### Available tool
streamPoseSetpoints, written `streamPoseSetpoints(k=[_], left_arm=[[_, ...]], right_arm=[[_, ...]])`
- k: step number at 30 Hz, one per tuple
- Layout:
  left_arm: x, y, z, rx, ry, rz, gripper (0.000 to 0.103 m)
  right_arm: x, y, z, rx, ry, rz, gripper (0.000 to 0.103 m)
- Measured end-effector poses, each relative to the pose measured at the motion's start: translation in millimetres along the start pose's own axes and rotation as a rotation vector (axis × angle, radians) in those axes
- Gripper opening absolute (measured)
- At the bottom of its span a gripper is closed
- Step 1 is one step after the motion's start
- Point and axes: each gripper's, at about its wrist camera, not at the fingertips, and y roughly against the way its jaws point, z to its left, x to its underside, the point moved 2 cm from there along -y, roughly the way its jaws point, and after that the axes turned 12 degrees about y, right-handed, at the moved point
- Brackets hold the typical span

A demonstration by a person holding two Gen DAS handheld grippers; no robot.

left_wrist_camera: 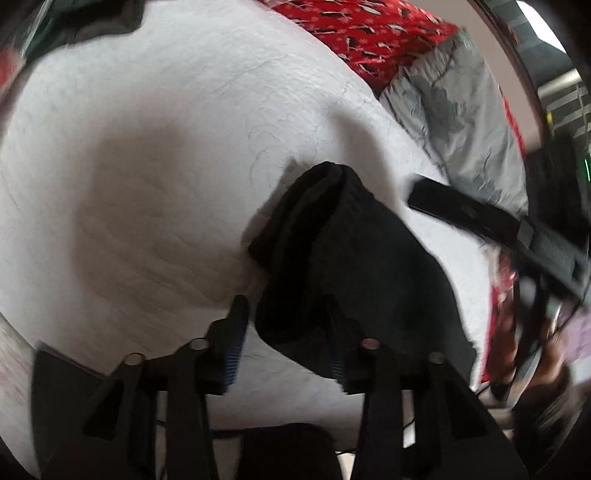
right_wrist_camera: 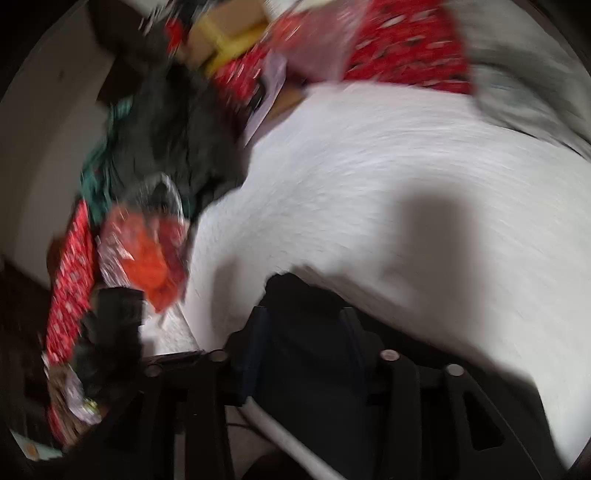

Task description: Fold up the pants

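Left wrist: red blanket [left_wrist_camera: 373,33] beyond pants [left_wrist_camera: 351,266].

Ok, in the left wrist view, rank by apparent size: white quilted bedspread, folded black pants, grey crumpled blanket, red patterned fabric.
1. White quilted bedspread.
2. Folded black pants, enlarged by nearness to the camera.
3. Grey crumpled blanket and red patterned fabric: too alike to rank.

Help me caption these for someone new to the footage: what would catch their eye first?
The folded black pants stand out, a dark bundle lying on the white bedspread just ahead of the left hand-held gripper, whose fingers stand apart. Bright red patterned fabric lies at the bed's far edge beside a grey cover. The right wrist view is smeared by blur.
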Motion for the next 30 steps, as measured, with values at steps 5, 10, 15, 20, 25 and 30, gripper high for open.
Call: streamPoseSetpoints(k=[5, 10, 15, 20, 25, 30], left_arm=[[-2.2, -3.8, -2.5, -0.053, -0.069, -0.039, 0.042], [-14.5, -3.3, -10.2, -0.108, -0.092, -0.105, 0.030], [-21.3, -20.5, -8.2, -0.154, -0.083, -0.092, 0.031], [-22.3, 3.6, 4.9, -0.018, -0.025, -0.092, 0.033], [-30.3, 27.6, 30.8, 0.083, 0.149, -0.104, 0.036], [-14.1, 34.5, 3.8, 0.075, 0.109, -0.106, 0.042]], right_arm=[[-12.5, -57.0, 16.5, 0.056, 0.160, 0.155, 0.055], [-9.9, -81.1, 34.5, 0.152, 0.352, 0.213, 0.020], [-17.9, -80.5, 21.0, 0.188, 0.259, 0.143, 0.019], [-11.6, -73.7, 15.6, 0.193, 0.175, 0.094, 0.028], [4.3, -2.1, 5.7, 0.084, 0.042, -0.038, 0.033], [69.5, 93.7, -22.9, 0.120, -0.086, -0.132, 0.036]])
